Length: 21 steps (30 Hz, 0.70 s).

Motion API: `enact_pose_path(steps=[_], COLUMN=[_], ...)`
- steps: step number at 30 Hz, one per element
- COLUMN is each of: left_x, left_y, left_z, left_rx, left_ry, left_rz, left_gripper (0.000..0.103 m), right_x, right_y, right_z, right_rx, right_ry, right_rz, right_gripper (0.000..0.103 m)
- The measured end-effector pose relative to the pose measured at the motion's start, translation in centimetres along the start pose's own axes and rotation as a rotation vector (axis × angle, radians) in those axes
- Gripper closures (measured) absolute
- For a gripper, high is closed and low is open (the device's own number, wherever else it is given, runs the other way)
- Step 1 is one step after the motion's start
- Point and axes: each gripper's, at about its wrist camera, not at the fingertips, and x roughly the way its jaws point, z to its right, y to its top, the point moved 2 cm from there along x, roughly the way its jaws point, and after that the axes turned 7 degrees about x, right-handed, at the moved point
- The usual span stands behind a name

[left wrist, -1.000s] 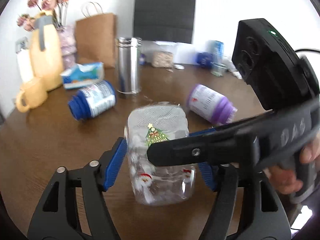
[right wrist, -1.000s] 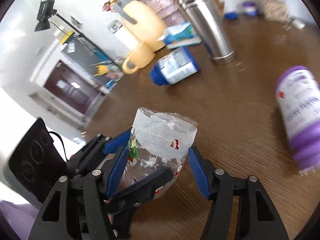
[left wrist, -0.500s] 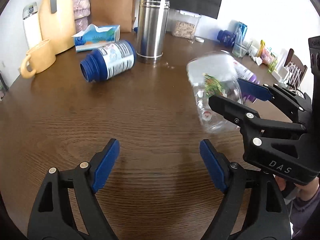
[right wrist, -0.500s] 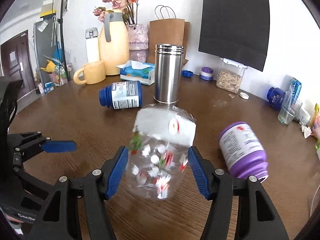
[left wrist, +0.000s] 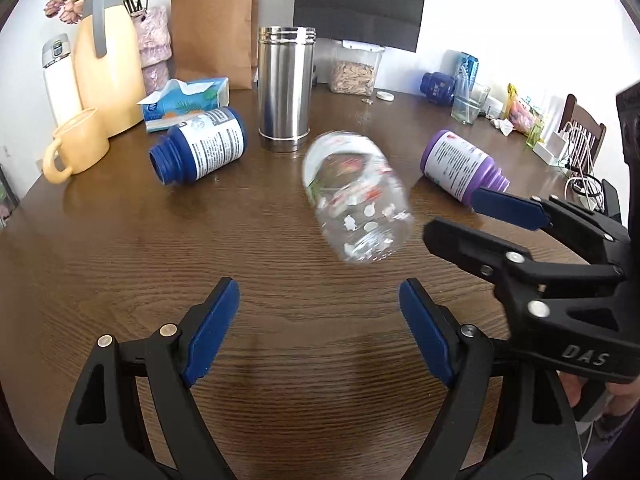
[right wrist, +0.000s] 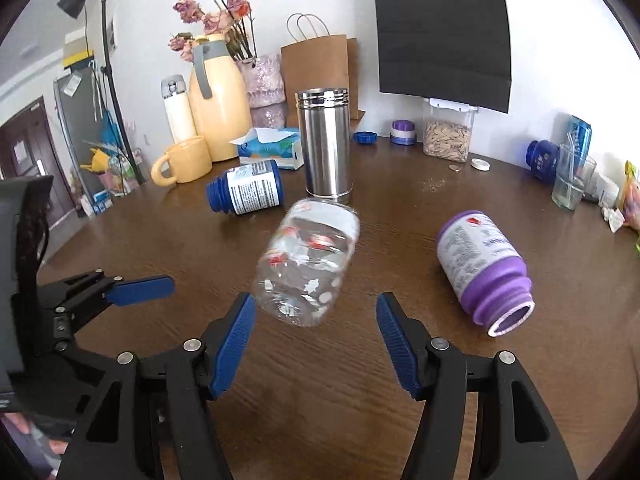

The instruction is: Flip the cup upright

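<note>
Dark brown wood grain runs across the tabletop [left wrist: 100, 248], which carries everything here. At the back stands a yellow jug [left wrist: 106, 64], with a steel canister [left wrist: 285, 88] upright nearer the middle. The left tool [left wrist: 318, 324] and the right tool [right wrist: 312, 324] both have their blue pads spread wide apart, gripping nothing. Just beyond the right tool's pads is the cup [right wrist: 308, 260], a clear plastic one with red and white printed figures, tilted well over and blurred; whether it touches the wood I cannot tell. A blue bottle [left wrist: 200, 146] lies on its side to the left of it, a purple bottle [right wrist: 482, 264] on its side to the right.
</note>
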Motion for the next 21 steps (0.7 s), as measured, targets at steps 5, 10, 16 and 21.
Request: enact_pose_path(steps=[5,10,16,21], left_x=[-0.7,0.9,4.9,5.5], left_y=[0.4,2.7,5.6,5.4], left_z=[0.8,-0.3,1.3,1.6], left_rx=[0.049,0.022,0.03,0.075], left_ry=[-0.012,-0.028,-0.096,-0.095], left_rz=[0.039,0.05,-0.041,-0.033], left_gripper=[0.023,0.023,0.026,0.047], right_x=[-1.7,-1.9,-0.9,1.4], right_y=[-0.1,0.5,2.1,3.4], right_z=[0.1,0.8,4.1,6.1], right_rx=[0.019,0.076,0.207,0.321], right_ry=[0.016,0.036,0.01,0.161], right_rz=[0.008,0.018,-0.031,-0.17], right_gripper=[0.036,0.036,0.035,0.035])
